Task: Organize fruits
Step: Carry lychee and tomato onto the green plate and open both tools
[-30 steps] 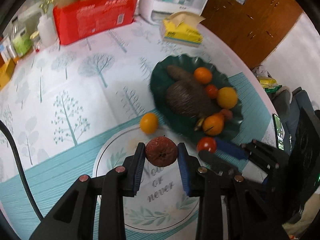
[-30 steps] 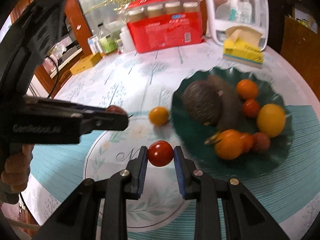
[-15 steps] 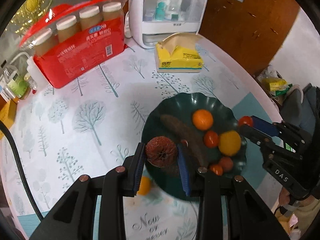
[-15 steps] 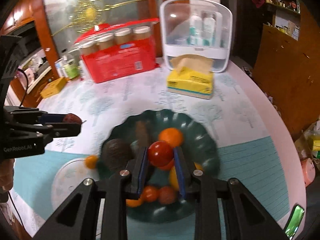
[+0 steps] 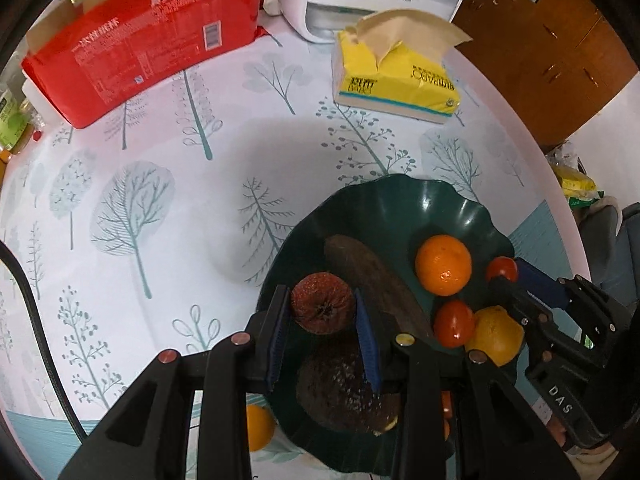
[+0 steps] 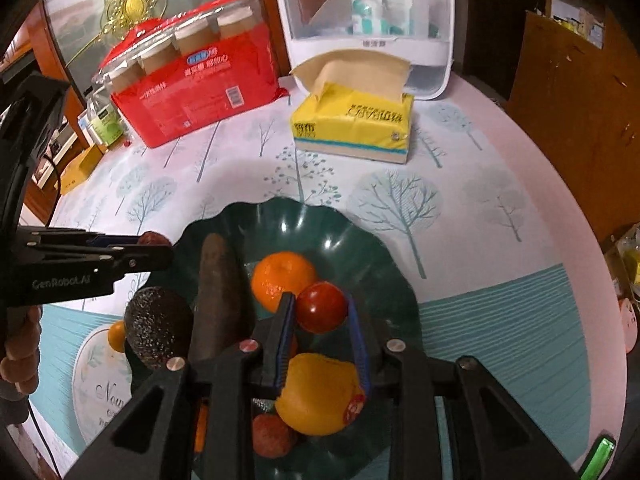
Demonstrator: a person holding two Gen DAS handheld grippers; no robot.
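Left gripper point(image 5: 322, 322) clamped on a wrinkled dark-red fruit point(image 5: 322, 308), held between the pads above the near-left rim of the green plate point(image 5: 448, 204). Right gripper point(image 6: 322, 322) clamped on a tomato point(image 6: 321, 307), held over the plate middle, just ahead of a yellow citrus point(image 6: 318, 394) that sits under its fingers.

Step in hand, by my read: release both fruits into the plate. To do it well, lower each until the fruit nearly touches a bare patch, then part the pads slowly so it does not roll. For the left, the free spot looks to be ahead of the fingertips, left of the long brown fruit point(image 5: 376, 284); avoid dropping onto the avocado point(image 5: 344, 396) directly below. For the right, the open green area ahead-right of the tips, past the orange point(image 6: 282, 280), looks safest.

One small orange point(image 5: 259, 426) lies off the plate, behind-left of the left fingers, on the table.

Writing: "GenRobot.AI" on the left gripper body in the right view; "DAS" on the right gripper in the left view. Yellow tissue pack point(image 6: 352, 126) and red cup pack point(image 5: 148, 36) carry print too small to read. Placemat shows "Nou…", partly hidden.
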